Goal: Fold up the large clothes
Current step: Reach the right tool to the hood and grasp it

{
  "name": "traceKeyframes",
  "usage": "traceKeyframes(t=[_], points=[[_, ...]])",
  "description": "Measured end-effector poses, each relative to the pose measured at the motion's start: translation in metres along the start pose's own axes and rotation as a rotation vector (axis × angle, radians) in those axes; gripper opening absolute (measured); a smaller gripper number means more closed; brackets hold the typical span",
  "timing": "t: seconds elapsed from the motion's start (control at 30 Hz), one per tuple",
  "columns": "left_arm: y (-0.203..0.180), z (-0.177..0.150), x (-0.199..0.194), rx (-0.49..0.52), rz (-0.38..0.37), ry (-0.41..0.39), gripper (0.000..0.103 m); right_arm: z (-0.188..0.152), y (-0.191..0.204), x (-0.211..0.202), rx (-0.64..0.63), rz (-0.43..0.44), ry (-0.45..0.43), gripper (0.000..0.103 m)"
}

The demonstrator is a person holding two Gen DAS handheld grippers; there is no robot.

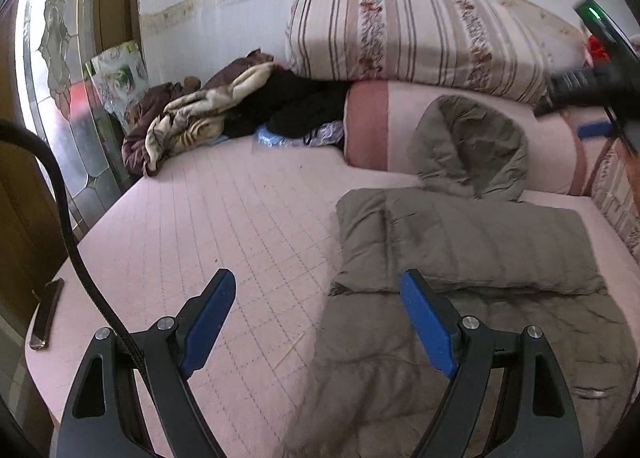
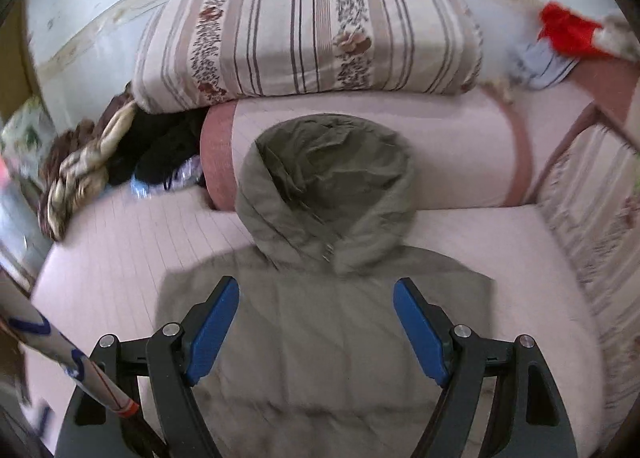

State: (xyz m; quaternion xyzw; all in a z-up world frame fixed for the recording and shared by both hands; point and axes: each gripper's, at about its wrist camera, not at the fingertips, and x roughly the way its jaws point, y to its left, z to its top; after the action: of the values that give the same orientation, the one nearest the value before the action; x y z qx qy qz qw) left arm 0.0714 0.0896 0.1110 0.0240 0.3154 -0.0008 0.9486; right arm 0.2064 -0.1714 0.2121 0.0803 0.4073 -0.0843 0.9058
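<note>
On the far left of my left wrist view, a phone [image 1: 47, 316] lay at the edge of the pink quilted bed [image 1: 224, 226]. Further back sat a heap of brown and cream blankets [image 1: 188, 118] beside dark clothing [image 1: 296, 106]. My left gripper [image 1: 318, 316] had its blue-padded jaws spread wide with nothing between them; it hung over the bed where the mattress meets the left border of the olive hooded puffer jacket [image 1: 460, 250]. That jacket lay flat on the bed, its sleeve folded across the chest and its hood [image 1: 472, 146] resting against a pink rolled quilt [image 1: 372, 122]. A striped floral quilt [image 1: 408, 34] was stacked on top of that roll.

In the right wrist view, my right gripper [image 2: 316, 316] also stood wide open and empty, above the jacket's upper body just below the hood. A red item [image 2: 568, 32] showed at the far right, blurred.
</note>
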Motion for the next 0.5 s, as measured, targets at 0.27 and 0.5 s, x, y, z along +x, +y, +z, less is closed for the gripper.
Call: traceKeyframes(t=[0.27, 0.5], points=[[0.01, -0.025, 0.055, -0.028, -0.018, 0.148, 0.084, 0.071, 0.024, 0.098, 0.148, 0.096, 0.064, 0.084], [0.014, -0.023, 0.066, -0.045, -0.05, 0.178, 0.084, 0.11, 0.042, 0.173, 0.251, 0.101, 0.075, 0.084]])
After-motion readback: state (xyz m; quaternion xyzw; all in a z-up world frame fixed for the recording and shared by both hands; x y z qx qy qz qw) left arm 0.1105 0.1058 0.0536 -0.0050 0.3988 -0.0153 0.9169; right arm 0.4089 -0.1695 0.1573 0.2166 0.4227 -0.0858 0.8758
